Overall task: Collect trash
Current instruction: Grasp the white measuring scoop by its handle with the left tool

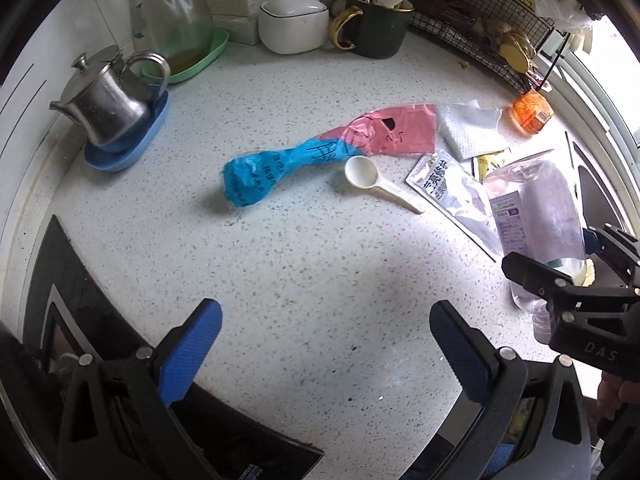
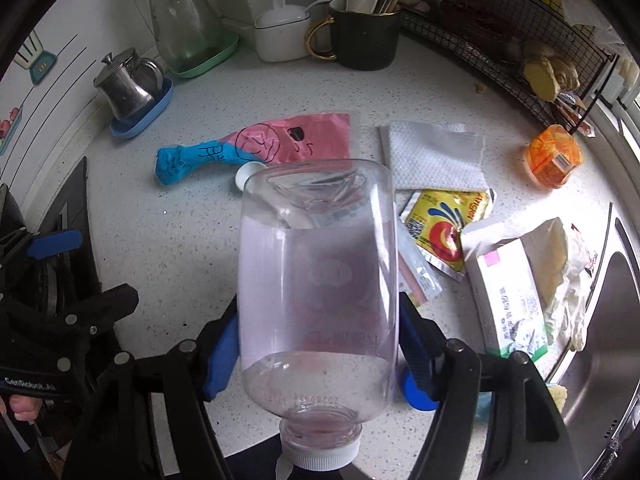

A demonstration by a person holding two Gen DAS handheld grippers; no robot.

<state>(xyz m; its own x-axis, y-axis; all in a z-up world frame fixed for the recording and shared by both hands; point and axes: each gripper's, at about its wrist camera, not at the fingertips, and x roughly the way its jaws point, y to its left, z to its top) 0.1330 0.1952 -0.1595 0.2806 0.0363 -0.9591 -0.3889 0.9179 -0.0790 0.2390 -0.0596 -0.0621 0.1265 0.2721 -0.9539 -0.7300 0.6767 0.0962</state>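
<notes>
While the right gripper [image 2: 320,344] carries its load, the left one hangs empty over the counter.

Right gripper: blue pads [image 2: 222,354] clamped on either side of a clear plastic bottle [image 2: 320,280], pressing its walls near the shoulder.
Bottle: lying along the fingers, white cap [image 2: 320,454] toward the camera, base pointing forward; lifted off the speckled countertop [image 2: 192,216].
Left gripper [image 1: 326,344]: fingers wide apart, nothing between the pads [image 1: 192,344]; bare counter between them.
Ahead of left fingers: twisted blue-and-pink plastic bag [image 1: 320,152], lying flat, well apart from the tips.
Just right of the bag: white plastic spoon [image 1: 376,186], bowl touching the bag's edge.
Further right of the spoon: silver sachet [image 1: 452,196] and a folded white paper towel [image 1: 468,128].
Right of the right fingers: yellow sachet [image 2: 448,228], opened white carton [image 2: 508,280] with crumpled paper beside it, blue bottle cap [image 2: 416,392] just beside the right pad.
Far right ahead: orange wrapped item [image 2: 554,156], near the wire rack [image 2: 500,36].
Far left ahead: steel teapot [image 1: 108,100] on a blue dish.
Back edge: dark mug [image 1: 376,28] holding utensils, white lidded jar [image 1: 294,20] beside it.
</notes>
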